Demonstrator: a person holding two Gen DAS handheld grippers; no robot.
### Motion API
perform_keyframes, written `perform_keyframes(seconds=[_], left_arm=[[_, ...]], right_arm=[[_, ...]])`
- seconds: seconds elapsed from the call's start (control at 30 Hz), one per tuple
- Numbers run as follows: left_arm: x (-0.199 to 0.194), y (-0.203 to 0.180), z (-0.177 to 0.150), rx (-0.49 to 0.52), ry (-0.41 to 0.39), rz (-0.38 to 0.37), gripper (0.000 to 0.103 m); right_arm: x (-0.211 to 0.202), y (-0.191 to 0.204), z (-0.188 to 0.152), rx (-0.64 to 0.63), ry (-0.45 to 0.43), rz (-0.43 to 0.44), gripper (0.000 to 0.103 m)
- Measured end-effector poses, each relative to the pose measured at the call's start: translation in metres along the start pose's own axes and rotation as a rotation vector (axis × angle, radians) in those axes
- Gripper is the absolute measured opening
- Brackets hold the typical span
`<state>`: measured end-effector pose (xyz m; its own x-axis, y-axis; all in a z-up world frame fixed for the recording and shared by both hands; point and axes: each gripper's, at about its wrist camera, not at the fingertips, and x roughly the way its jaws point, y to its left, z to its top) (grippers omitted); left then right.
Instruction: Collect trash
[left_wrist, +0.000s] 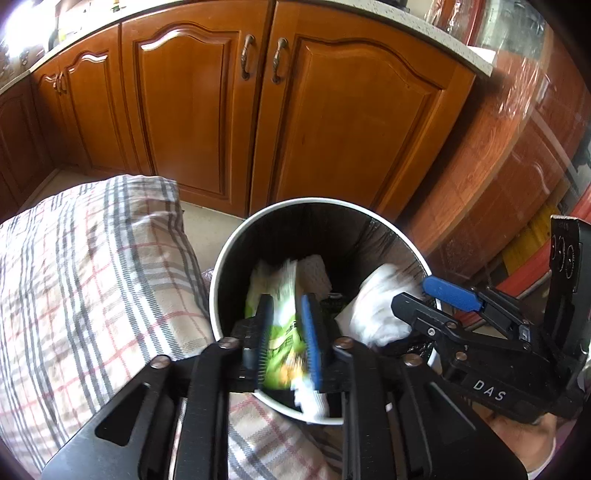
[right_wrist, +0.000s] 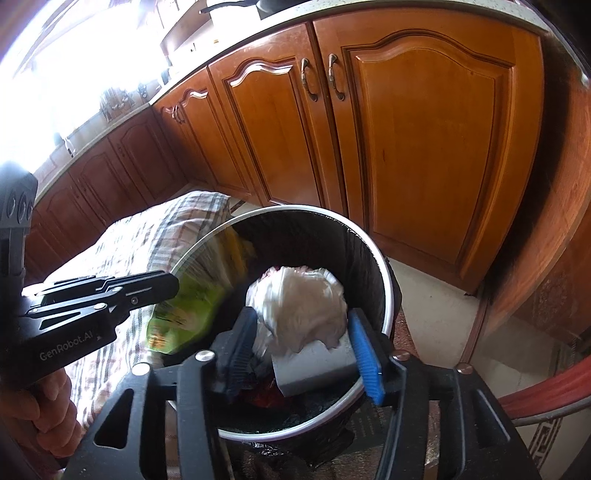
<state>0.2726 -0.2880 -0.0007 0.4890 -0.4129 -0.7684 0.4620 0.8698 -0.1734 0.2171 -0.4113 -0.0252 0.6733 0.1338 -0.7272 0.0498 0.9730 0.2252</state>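
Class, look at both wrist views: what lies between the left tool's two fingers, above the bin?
A green snack wrapper sits between the left tool fingers, over the bin; the left wrist view shows it best.

Wooden cabinet doors under pale countertop; plaid cushion on floor; bright window left.

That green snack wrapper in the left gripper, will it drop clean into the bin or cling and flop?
The green wrapper looks thin and crinkled, so probably light and floppy; it bends past the left gripper. Likely to flutter rather than fall straight. It hangs over the bin opening, so it should still land inside.
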Motion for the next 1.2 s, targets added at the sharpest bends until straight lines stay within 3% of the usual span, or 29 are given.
perform_keyframes(seconds=[0.17,0.37,0.5,0.77,0.93,1.1,1.2], left_arm=[[-0.021,0.014,-0.011,-0.035,-0.046,0.002,0.045],[-0.049,0.041,-0.04,-0.141,-0.086,-0.01,0.069],[-0.074,0.056,-0.063,-0.199,-0.141,-0.01,0.073],[-0.125,0.074,-0.105,-0.218,-0.264,0.036,0.08],[-0.151,0.079,-0.12,-0.202,-0.328,0.064,0.087],[-0.183,0.081,-0.136,-0.184,-0.441,0.149,0.103],[-0.193,0.084,-0.152,-0.18,-0.511,0.224,0.103]], right_arm=[[-0.012,0.001,-0.003,0.023,-0.03,0.017,0.064],[-0.035,0.006,-0.012,0.062,-0.092,0.052,0.084],[-0.05,0.017,-0.026,0.098,-0.135,0.092,0.096],[-0.071,0.044,-0.051,0.114,-0.189,0.109,0.099],[-0.099,0.072,-0.057,0.063,-0.268,0.088,0.1],[-0.132,0.099,-0.062,0.004,-0.404,0.041,0.103],[-0.136,0.112,-0.075,-0.035,-0.473,-0.013,0.103]])
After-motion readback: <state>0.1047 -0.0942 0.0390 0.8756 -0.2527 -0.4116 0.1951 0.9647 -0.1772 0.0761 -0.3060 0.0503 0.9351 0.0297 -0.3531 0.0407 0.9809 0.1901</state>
